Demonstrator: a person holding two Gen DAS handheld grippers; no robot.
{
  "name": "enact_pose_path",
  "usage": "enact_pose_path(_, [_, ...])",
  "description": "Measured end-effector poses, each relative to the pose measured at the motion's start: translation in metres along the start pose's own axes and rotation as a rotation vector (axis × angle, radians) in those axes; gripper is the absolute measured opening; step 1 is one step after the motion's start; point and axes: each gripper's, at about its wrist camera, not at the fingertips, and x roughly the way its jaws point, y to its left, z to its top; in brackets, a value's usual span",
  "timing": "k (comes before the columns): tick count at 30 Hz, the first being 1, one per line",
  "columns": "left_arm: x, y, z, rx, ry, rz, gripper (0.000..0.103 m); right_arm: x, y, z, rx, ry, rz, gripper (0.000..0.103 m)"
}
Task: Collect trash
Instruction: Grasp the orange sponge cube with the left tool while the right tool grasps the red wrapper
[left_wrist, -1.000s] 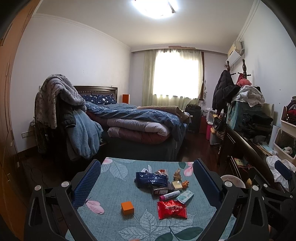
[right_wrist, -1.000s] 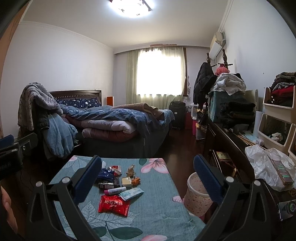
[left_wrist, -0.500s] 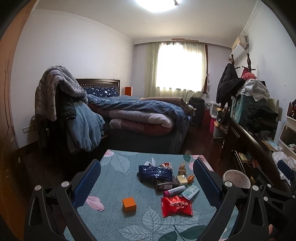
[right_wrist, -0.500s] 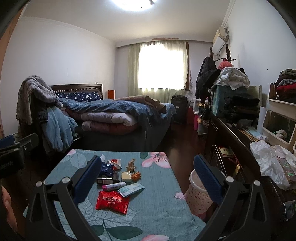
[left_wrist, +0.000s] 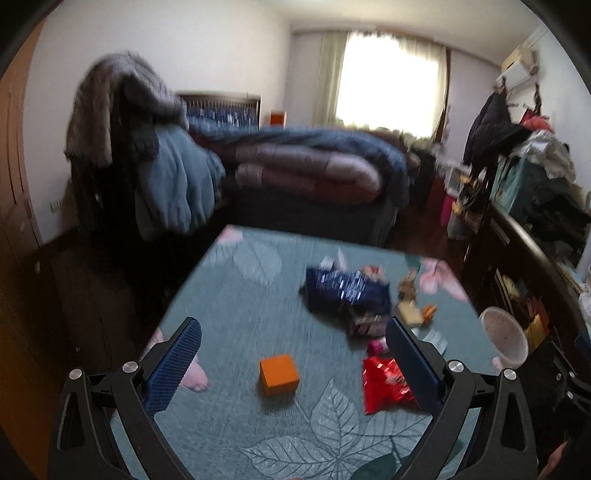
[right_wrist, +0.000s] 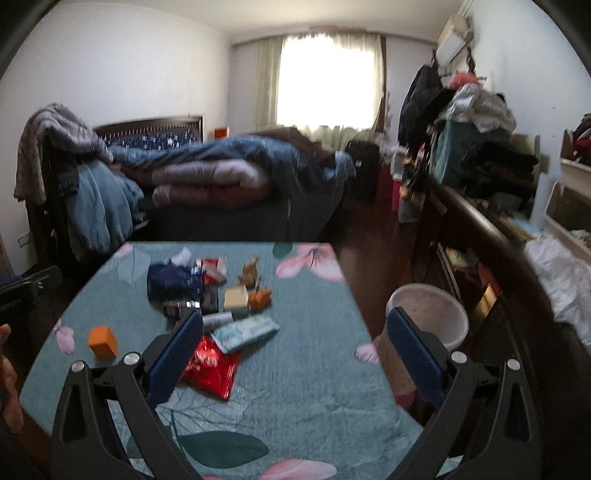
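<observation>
Trash lies in a heap on the teal flowered tablecloth (left_wrist: 240, 306) (right_wrist: 314, 369): a dark blue foil bag (left_wrist: 347, 291) (right_wrist: 171, 282), a red wrapper (left_wrist: 386, 384) (right_wrist: 210, 367), a tissue pack (right_wrist: 245, 330), a pink tube (left_wrist: 376, 345) and small boxes. An orange cube (left_wrist: 279, 373) (right_wrist: 103, 341) sits apart from the heap. My left gripper (left_wrist: 293, 332) hangs open above the cube, empty. My right gripper (right_wrist: 295, 328) is open and empty over the table's right half. A pale speckled waste bin (right_wrist: 426, 317) (left_wrist: 504, 338) stands on the floor off the table's right edge.
A bed with piled quilts (right_wrist: 221, 177) stands behind the table. A dark dresser heaped with clothes (right_wrist: 480, 155) runs along the right wall, with a white plastic bag (right_wrist: 565, 280) on it. Draped clothes (left_wrist: 129, 110) hang at the left. A hand (right_wrist: 9, 376) shows at the left edge.
Both grippers have tilted down and moved forward over the table, so the trash and bin look closer and larger. Both stay open and empty.
</observation>
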Motion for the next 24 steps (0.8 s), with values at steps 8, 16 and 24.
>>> enact_pose_path(8, [0.085,-0.002,-0.039,0.028,0.21,0.074,0.099,0.047,0.016,-0.022,-0.048,0.103,0.017,0.1])
enact_pose_path(16, [0.123,0.014,-0.051,-0.052,0.271,0.111,0.092,0.088,0.023,-0.035,-0.033,0.222,0.062,0.099])
enact_pose_path(24, [0.129,0.022,-0.052,-0.091,0.276,0.055,0.038,0.113,0.049,-0.043,0.033,0.317,0.232,0.099])
